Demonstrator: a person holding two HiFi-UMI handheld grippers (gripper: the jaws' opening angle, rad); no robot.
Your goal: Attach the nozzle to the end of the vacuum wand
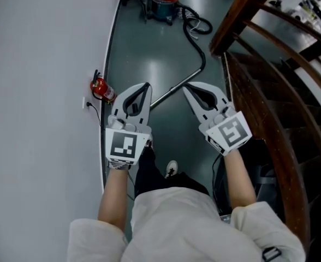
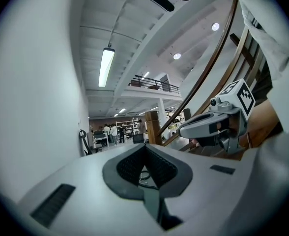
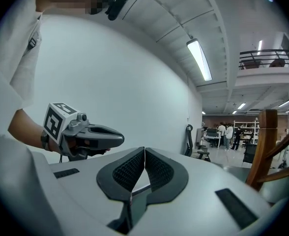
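The wand point(image 1: 168, 93) lies on the floor point(image 1: 144, 53), its long axis slanting from beside the left tongs point(image 1: 144, 86) up-right to the hose point(image 1: 196, 42) and vacuum point(image 1: 165, 1). Left and right tongs point(image 1: 186, 87) are each pressed together, empty.

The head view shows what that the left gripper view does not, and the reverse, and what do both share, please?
Only the head view: the floor with the vacuum canister, its hose, the wand and a red fire extinguisher by the wall. Only the left gripper view: the ceiling light, a balcony and distant people. Both: the right gripper, shut and empty, the left gripper, also shut, and the wooden stair rail.
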